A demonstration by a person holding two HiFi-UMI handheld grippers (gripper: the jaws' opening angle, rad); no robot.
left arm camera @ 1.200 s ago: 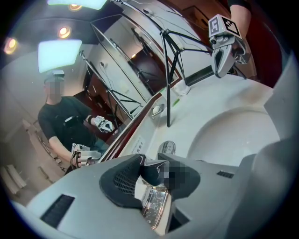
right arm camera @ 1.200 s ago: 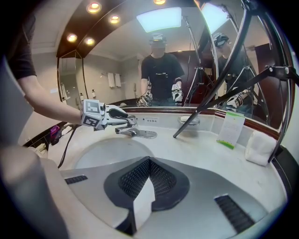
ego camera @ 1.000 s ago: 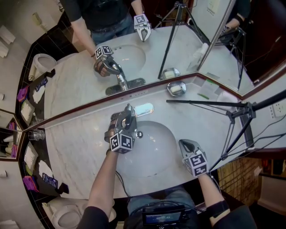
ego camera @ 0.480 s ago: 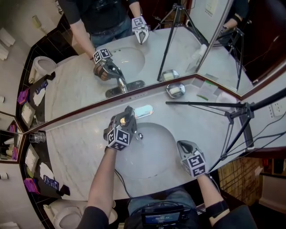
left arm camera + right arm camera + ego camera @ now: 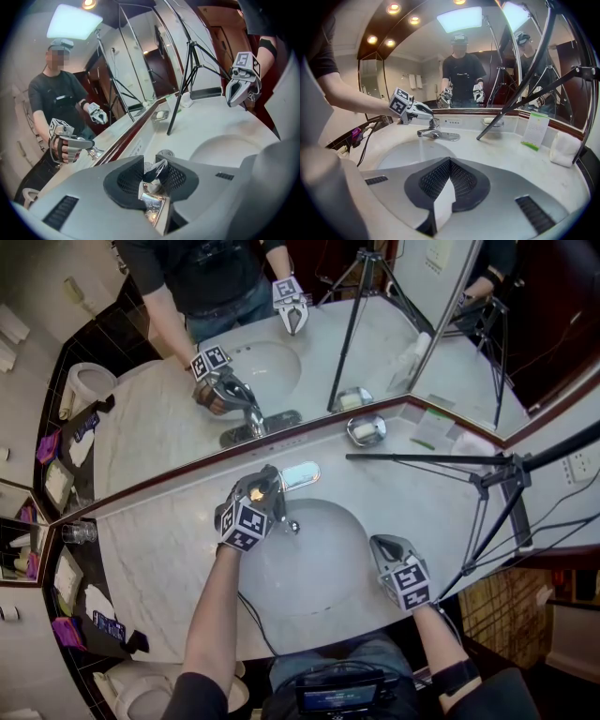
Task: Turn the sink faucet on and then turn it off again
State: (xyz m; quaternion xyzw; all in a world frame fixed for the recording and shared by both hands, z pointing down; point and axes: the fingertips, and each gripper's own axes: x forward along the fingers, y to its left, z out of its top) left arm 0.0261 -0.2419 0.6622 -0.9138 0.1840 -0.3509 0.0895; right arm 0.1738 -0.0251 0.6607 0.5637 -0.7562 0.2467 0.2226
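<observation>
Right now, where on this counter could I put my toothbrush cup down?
The marble counter left of the basin, between it and the glass, is bare. The right end is crowded: tripod legs, card, folded towel.

The chrome faucet (image 5: pixel 436 134) stands on the marble counter at the back rim of the white oval sink (image 5: pixel 393 157), spout reaching over the bowl, a thin stream of water (image 5: pixel 421 150) falling from it
</observation>
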